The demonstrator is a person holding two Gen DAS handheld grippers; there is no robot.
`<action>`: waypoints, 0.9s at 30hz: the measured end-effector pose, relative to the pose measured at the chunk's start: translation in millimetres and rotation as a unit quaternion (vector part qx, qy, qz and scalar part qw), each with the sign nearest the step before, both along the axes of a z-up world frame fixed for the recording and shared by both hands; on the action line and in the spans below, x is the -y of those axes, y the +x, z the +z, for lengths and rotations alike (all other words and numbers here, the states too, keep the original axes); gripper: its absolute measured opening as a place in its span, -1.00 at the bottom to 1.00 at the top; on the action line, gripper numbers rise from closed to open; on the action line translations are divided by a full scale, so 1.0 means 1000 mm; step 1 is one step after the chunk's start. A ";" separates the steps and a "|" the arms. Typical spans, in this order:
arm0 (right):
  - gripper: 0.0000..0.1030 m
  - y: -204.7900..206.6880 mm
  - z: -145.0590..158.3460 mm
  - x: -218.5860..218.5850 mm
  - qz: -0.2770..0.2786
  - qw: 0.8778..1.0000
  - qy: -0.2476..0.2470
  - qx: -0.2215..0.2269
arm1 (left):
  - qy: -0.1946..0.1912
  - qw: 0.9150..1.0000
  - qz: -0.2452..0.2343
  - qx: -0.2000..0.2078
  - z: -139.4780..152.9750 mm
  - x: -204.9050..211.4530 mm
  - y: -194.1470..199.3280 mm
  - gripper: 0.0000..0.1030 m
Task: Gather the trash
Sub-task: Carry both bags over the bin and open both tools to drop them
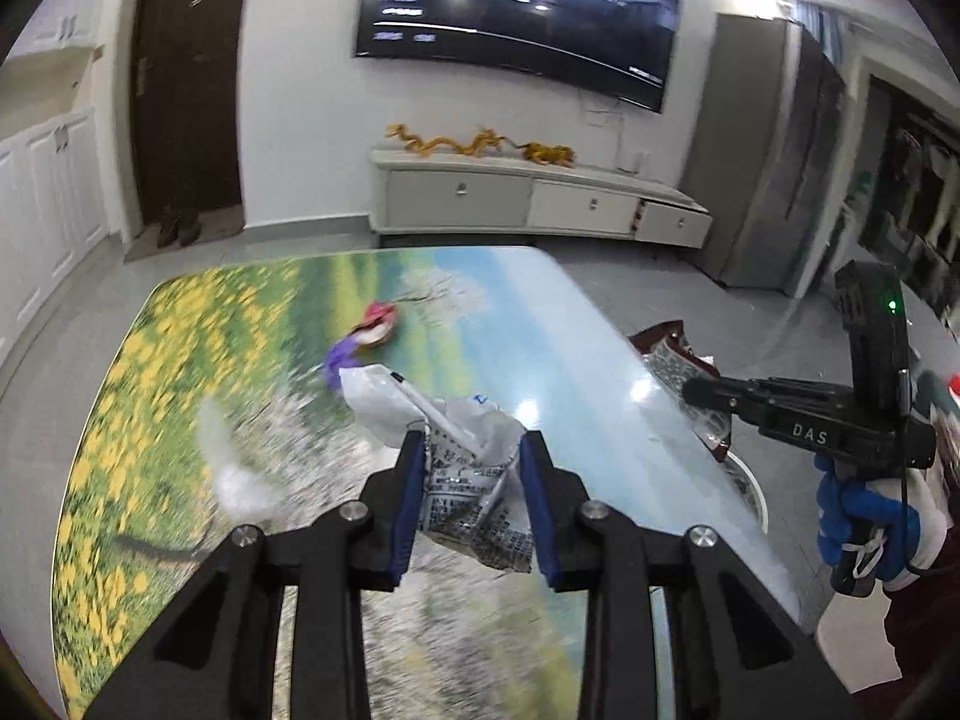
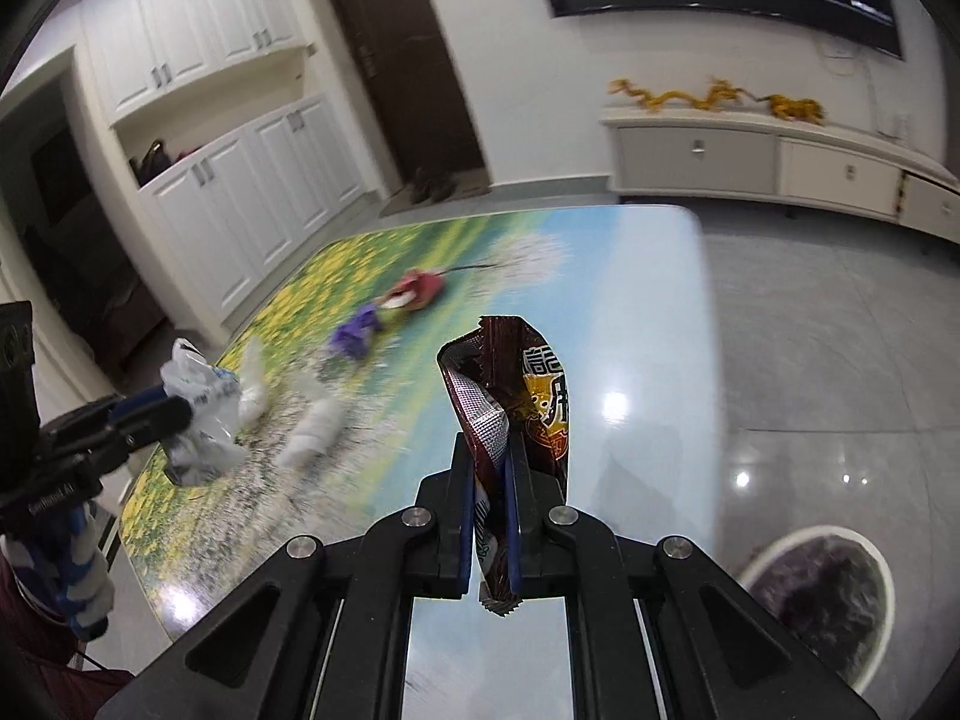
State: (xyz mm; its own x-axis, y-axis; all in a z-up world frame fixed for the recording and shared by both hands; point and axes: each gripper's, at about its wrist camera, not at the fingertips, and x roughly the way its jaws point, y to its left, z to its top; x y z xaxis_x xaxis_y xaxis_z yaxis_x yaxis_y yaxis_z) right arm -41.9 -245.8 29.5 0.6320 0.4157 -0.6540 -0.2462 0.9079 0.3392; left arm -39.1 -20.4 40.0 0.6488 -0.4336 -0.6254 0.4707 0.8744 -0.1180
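Above the near part of a table (image 1: 576, 324) printed with a meadow and sky scene, the left gripper (image 1: 471, 450) has its blue-padded jaws narrowed onto a crumpled white plastic wrapper (image 1: 462, 456) covered in small grey print, which bulges out beyond and beneath the pads, held clear of the tabletop. Well off to the right in that view, the right gripper (image 1: 696, 391) points leftward, carried by a hand (image 1: 864, 510) in a blue and white glove.

Seen from its own camera, the right gripper (image 2: 487, 462) has its jaws pressed almost together on a dark red snack packet (image 2: 510, 396). The packet stands upright between the pads, its torn top showing a silver lining, and its lower end hangs below the fingers. Far left in this view, the left gripper (image 2: 180, 414) shows side-on with the white wrapper (image 2: 201, 420) bunched at its tip.

More litter lies on the table farther away: a crumpled white tissue (image 2: 312, 429) near the left side, a purple wrapper (image 2: 354, 336) beyond it, and a red wrapper (image 2: 420, 291) farther still, all blurred. On the grey tiled floor to the right of the table, near the lower corner of the right view, stands a round white bin (image 2: 774, 558) with a dark lining.

Against the far wall sit a low white cabinet (image 1: 528, 198) with a golden dragon ornament (image 1: 480, 144) on top and a large television (image 1: 522, 12) above it.
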 end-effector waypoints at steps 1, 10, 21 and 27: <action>-0.84 -0.005 -0.001 0.010 -0.010 1.000 -0.001 0.000 | 0.003 1.000 -0.010 0.002 0.002 0.010 0.000 -0.42; -0.84 -0.038 -0.035 0.104 -0.110 0.993 0.000 -0.030 | 0.021 0.992 -0.127 0.002 0.005 0.131 -0.001 -0.42; -0.83 -0.065 -0.104 0.194 -0.215 0.970 0.025 -0.106 | 0.061 0.964 -0.258 -0.034 -0.035 0.273 -0.002 -0.42; -0.81 -0.072 -0.133 0.214 -0.241 0.959 0.042 -0.139 | 0.082 0.951 -0.291 -0.056 -0.058 0.318 0.000 -0.42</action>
